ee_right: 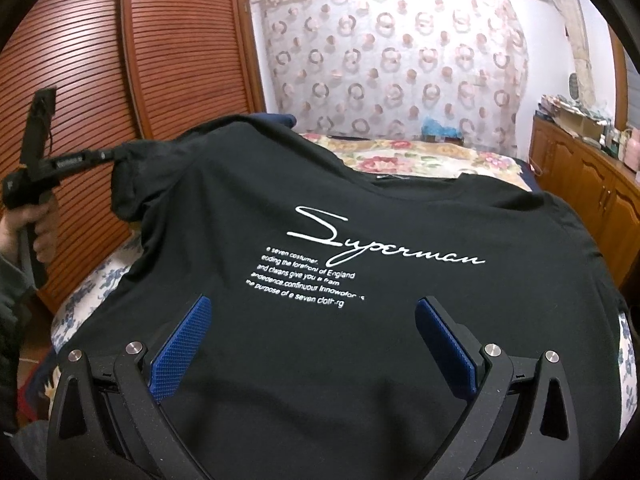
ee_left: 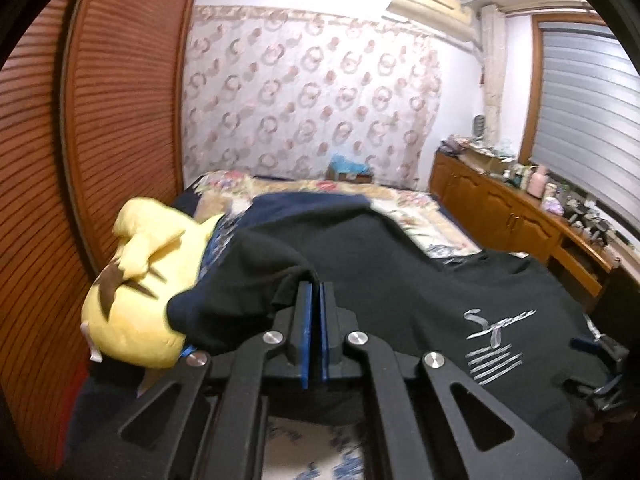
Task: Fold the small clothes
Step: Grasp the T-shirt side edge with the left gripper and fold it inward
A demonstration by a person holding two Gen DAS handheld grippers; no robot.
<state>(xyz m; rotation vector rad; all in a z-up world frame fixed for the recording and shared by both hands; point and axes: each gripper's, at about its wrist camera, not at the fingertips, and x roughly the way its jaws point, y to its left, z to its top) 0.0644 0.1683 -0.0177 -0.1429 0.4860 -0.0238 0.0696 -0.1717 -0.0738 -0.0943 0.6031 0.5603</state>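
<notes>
- At the lower centre of the left wrist view, the left gripper (ee_left: 316, 292) has its blue pads pressed together on a bunched fold of the black T-shirt (ee_left: 400, 288); the cloth drapes over the fingertips and falls away to the left and right.
- Seen from the right wrist view, that same gripper (ee_right: 114, 155) sits at the left edge of the frame, pinching the shirt's sleeve (ee_right: 128, 176) and holding it lifted clear of the bed, with a hand (ee_right: 36, 232) gripping its handle below.
- Low in the right wrist view, the right gripper (ee_right: 312, 340) is spread wide, its blue pads (ee_right: 180, 350) standing apart above the shirt's lower front; no cloth is caught between them.
- The T-shirt lies front-up across the floral bedspread (ee_right: 420, 160), its white "Superman" print (ee_right: 384, 240) filling the middle of the frame and its collar toward the top.
- A yellow plush toy (ee_left: 136, 280) lies just beside the lifted sleeve at the left of the left wrist view, against the slatted wardrobe door (ee_left: 120, 100).
- Judged step: the first fold, with the left sleeve taken up and ready to be brought in.
- The next move probably calls for carrying the pinched sleeve across toward the print and laying it flat, keeping it from dragging on the plush toy.
- The right gripper could help by pressing the body of the shirt down so that it does not slide.
</notes>
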